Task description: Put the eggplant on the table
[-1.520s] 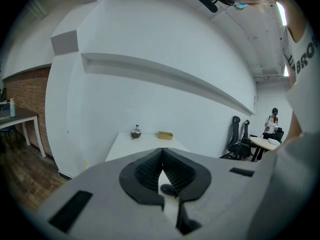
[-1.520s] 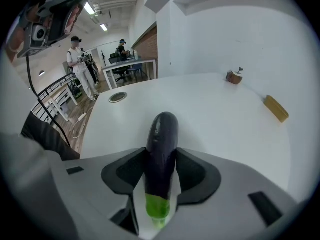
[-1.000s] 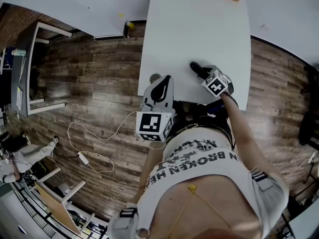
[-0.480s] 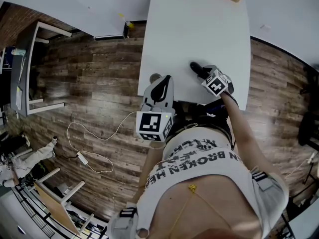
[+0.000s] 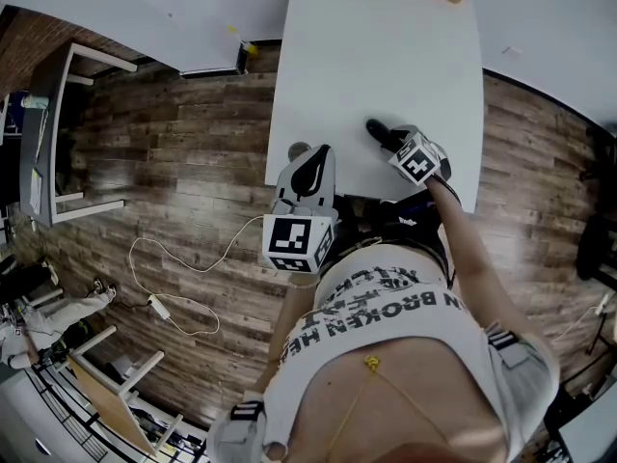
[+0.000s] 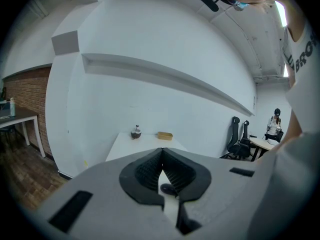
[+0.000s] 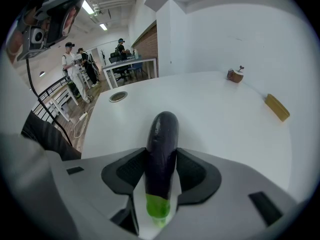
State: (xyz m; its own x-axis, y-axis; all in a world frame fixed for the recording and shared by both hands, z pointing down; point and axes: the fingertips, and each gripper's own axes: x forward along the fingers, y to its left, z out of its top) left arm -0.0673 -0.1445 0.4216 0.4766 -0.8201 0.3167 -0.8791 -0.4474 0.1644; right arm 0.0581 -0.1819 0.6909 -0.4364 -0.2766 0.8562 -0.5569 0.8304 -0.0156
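Left hand-held gripper (image 5: pixel 313 157) hangs at the table's (image 5: pixel 386 56) near-left corner, jaws closed together, nothing held; idle. Right hand-held gripper (image 7: pixel 161 171) is over the table's near edge, tilted steeply down, jaws clamped on the eggplant (image 7: pixel 161 144). Its dark body sticks out ahead of the pads toward the table top, with the green stem end back between them. Cannot tell whether the tip touches the table. At the table's far end are a small brown round object (image 7: pixel 234 75) and a yellow block (image 7: pixel 276 107), well apart from the eggplant. Step in hand, by my reading: placing, release pending. Next move calls for lowering until the eggplant rests on the table, then parting the jaws and backing off without rolling it.
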